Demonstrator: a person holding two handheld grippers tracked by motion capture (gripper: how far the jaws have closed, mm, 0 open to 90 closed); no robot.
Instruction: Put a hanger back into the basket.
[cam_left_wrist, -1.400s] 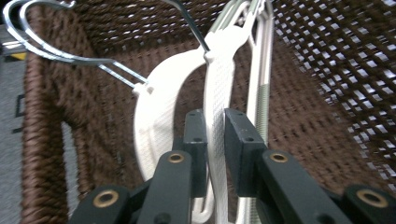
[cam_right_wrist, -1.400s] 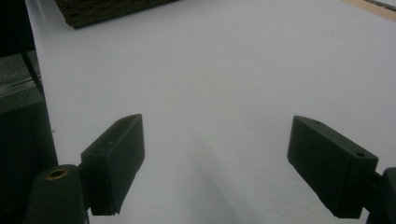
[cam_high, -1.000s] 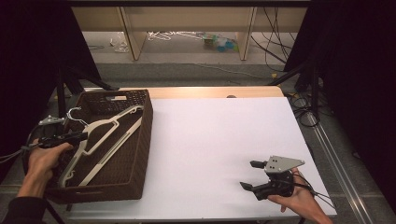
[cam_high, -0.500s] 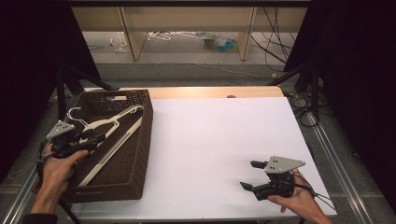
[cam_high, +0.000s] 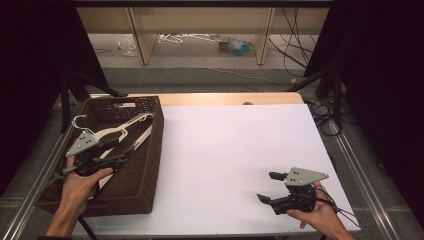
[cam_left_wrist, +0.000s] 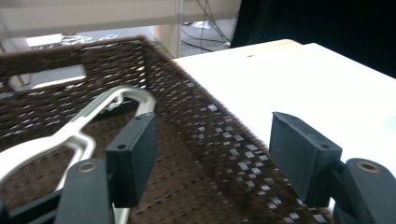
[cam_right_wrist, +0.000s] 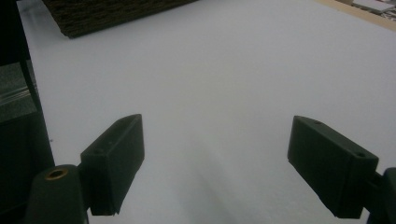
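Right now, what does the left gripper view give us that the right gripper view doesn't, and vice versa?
Left gripper view: the white plastic clothes hanger lying inside the dark brown woven basket, with the left gripper held open over the basket's inner wall.
Right gripper view: the right gripper open over bare tabletop, a dark post at the frame's left edge.
Both: the white table surface and some part of the basket.

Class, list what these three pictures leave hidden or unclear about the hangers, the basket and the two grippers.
1. Hangers: high view, the left gripper and hand cover their lower ends, so their count is unclear.
2. Hanger: left gripper view, cut off by the left edge and the near jaw.
3. Basket: right gripper view, cut off by the top edge; its inside is hidden.
4. Right gripper: high view, the hand hides its rear.
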